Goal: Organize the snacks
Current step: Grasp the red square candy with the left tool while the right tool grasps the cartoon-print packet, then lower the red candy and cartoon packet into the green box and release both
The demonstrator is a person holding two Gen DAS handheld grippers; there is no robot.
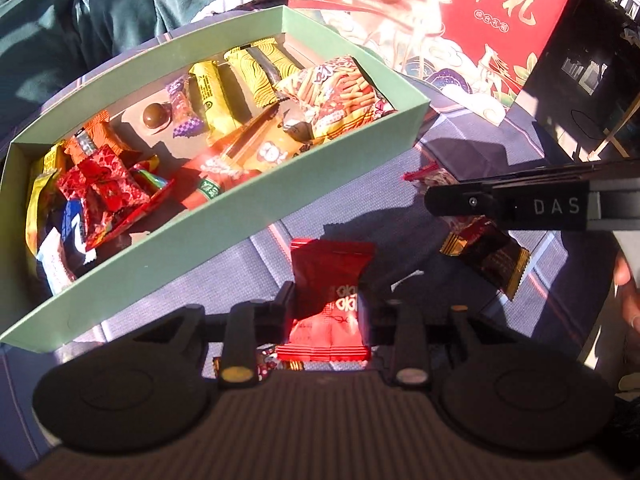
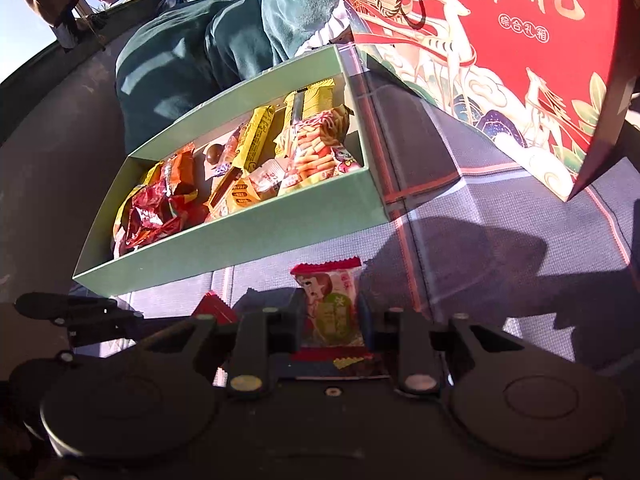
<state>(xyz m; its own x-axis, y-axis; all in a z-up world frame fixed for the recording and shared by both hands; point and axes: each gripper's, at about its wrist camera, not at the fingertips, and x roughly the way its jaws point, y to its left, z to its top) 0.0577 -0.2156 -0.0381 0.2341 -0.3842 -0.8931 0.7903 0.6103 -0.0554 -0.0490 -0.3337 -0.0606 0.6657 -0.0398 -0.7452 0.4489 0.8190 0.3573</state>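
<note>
A red snack packet (image 1: pixel 330 272) is pinched between the fingers of my left gripper (image 1: pixel 326 296), which is shut on it just in front of the green box (image 1: pixel 256 200). My right gripper (image 2: pixel 328 308) is shut on a packet with a cartoon figure and green print (image 2: pixel 332 292), also close to the near wall of the green box (image 2: pixel 240 236). The box holds several snacks in yellow, orange and red wrappers. A dark red and gold packet (image 1: pixel 488 258) lies on the cloth below the right gripper's finger (image 1: pixel 500 204). At the left of the right wrist view, the left gripper's fingers (image 2: pixel 80 312) show.
A tall red gift bag (image 2: pixel 500 60) with gold characters stands behind and to the right of the box. A person in dark green clothing (image 1: pixel 80 20) sits beyond the box. Everything rests on a blue-grey cloth (image 2: pixel 500 240) with red lines.
</note>
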